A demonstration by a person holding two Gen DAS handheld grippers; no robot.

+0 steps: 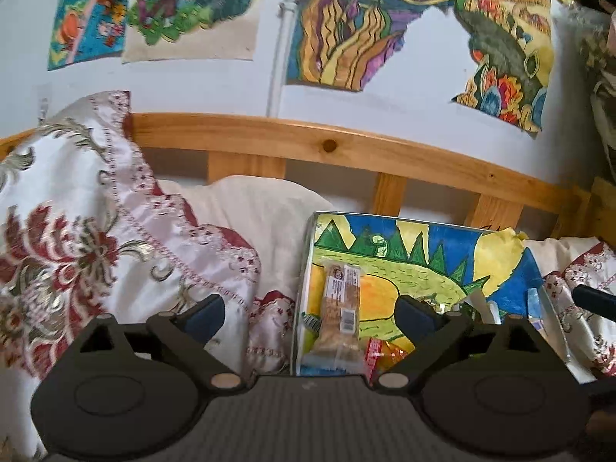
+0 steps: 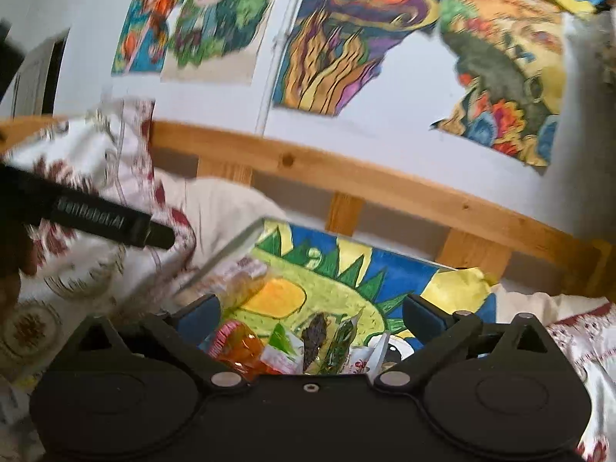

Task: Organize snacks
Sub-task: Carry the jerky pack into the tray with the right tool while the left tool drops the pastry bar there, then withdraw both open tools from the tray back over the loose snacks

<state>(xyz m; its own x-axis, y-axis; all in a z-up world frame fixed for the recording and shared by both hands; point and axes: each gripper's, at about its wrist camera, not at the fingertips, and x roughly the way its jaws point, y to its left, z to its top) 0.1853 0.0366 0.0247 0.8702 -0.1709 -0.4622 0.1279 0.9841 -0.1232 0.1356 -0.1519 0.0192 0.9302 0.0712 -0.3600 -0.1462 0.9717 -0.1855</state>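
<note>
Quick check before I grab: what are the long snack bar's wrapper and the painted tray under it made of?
Snack bar: clear glossy plastic film, apparently; the grainy bar shows through, with a printed label and barcode. Tray: uncertain; the painted drawing looks like matte paper, while the pale thin rim suggests plastic or metal.
</note>
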